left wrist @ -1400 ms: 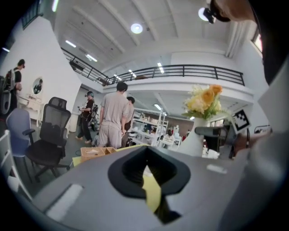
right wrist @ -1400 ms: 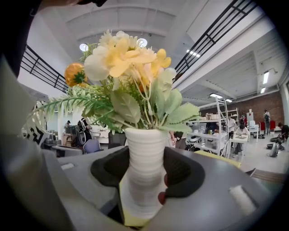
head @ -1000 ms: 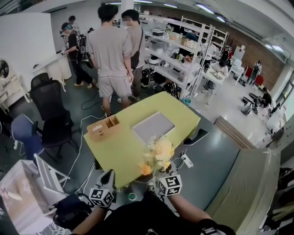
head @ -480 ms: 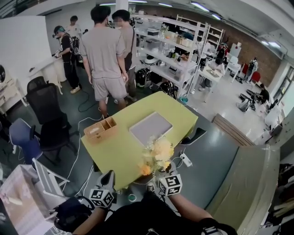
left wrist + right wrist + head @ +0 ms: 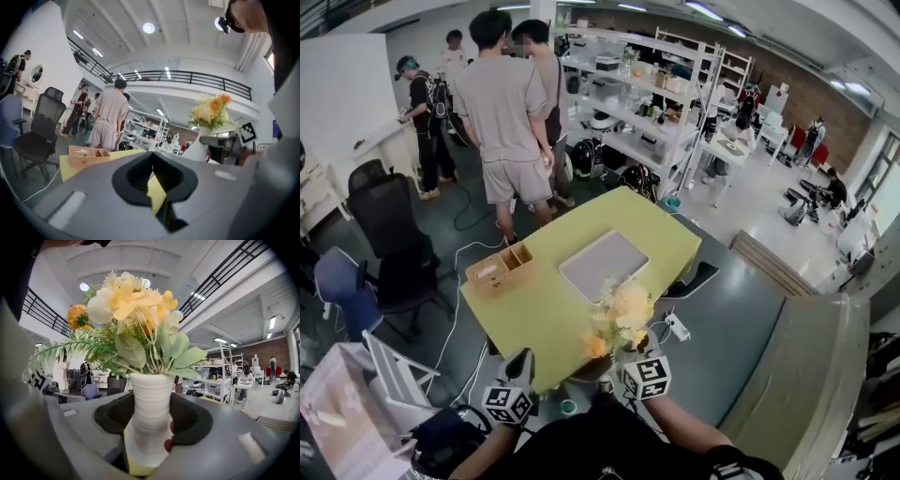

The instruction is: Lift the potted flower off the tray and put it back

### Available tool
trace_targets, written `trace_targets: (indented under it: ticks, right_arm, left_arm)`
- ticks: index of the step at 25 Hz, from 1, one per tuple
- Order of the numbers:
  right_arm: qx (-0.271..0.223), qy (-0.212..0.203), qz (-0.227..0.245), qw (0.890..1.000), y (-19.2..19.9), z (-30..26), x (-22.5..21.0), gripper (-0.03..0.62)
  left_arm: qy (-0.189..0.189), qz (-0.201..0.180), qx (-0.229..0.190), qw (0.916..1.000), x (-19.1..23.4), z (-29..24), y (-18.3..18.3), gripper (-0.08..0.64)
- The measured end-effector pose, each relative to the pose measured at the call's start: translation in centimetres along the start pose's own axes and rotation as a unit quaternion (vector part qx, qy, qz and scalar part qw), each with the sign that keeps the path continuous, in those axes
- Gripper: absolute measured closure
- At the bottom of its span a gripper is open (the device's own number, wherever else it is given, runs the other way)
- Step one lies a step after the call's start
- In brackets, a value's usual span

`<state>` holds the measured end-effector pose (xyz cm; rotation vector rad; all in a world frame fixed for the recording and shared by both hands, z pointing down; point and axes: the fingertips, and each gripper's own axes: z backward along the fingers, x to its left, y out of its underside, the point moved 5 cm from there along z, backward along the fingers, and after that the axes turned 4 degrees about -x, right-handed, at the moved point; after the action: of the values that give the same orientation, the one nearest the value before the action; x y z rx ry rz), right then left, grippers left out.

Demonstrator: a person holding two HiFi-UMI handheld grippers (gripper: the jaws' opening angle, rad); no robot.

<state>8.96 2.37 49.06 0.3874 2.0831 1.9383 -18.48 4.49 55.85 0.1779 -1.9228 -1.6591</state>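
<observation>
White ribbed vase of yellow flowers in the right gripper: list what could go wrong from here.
1. The right gripper clamps the white ribbed vase by its body alone, while the leafy yellow bouquet spreads wide above. It may tilt or slip.
2. In the head view the bouquet overlaps the near edge of the flat grey tray on the yellow-green table, so the landing could be misjudged.

Ribbed matt white vase [image 5: 149, 418]; woven wicker box [image 5: 500, 269]; matt yellow tabletop [image 5: 546, 317].

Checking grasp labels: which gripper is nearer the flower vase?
Right. The right gripper clamps the flower vase between its jaws; the left gripper holds nothing, the vase off to its right.
</observation>
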Motion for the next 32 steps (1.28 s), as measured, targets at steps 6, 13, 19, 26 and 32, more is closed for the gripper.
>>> trace_targets:
  ticks: [6, 13, 19, 26, 32]
  right_arm:
    - [0.0, 0.005, -0.001, 1.0, 0.3, -0.9, -1.0, 0.357]
    - [0.0, 0.003, 0.003, 1.0, 0.2, -3.9, -2.8, 0.357]
    - [-0.006, -0.004, 0.015, 1.0, 0.8, -7.9, -6.5, 0.357]
    - [0.003, -0.012, 0.02, 1.0, 2.9, -14.9, -13.2, 0.357]
    - [-0.001, -0.029, 0.032, 0.999, 6.2, -22.9, -18.3, 0.357]
  left_arm:
    - [0.001, 0.006, 0.007, 1.0, 0.1, -0.9, 0.5, 0.552]
    - [-0.012, 0.013, 0.019, 0.9997, 0.9, -2.5, 1.1, 0.552]
    - [-0.027, 0.02, 0.029, 0.999, 1.4, -5.5, 1.6, 0.554]
    - [-0.058, 0.033, 0.051, 0.9965, 2.1, -10.2, 3.2, 0.552]
    - [-0.101, 0.038, 0.061, 0.9922, 4.5, -14.5, 4.8, 0.552]
